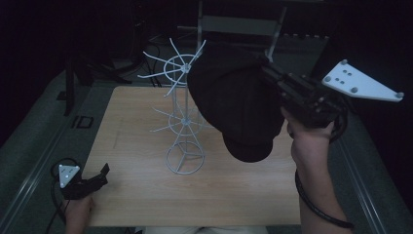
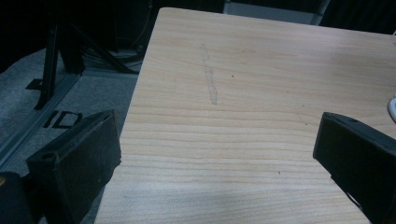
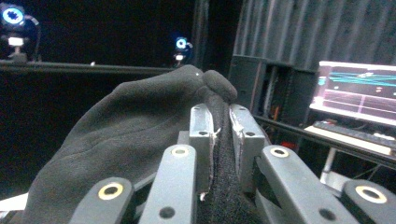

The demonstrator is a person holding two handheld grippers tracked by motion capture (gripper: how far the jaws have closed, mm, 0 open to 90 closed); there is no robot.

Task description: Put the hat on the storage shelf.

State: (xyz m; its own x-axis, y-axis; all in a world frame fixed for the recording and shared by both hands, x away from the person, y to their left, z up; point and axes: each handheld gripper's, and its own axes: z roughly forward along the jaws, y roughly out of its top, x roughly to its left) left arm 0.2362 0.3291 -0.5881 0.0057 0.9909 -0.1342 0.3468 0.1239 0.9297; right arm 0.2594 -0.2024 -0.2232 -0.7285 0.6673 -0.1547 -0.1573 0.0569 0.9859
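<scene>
Your right gripper (image 1: 270, 73) is clamped on the rim of the black hat (image 1: 234, 105), fabric pinched tight between the jaws in the right gripper view, and the hat hangs in the air just right of the white wire rack (image 1: 184, 117), crown sagging down over the table (image 1: 146, 195); looks like the plan is to hang it on one of the top prongs, so I'd lift a bit so the opening clears the prong tips, then swing left and lower it on; don't drag the fabric across the spokes, that rack looks light and could tip; your left gripper (image 1: 100, 176) sits open and empty at the near left corner; maybe bring it over to steady the rack's base ring first.
</scene>
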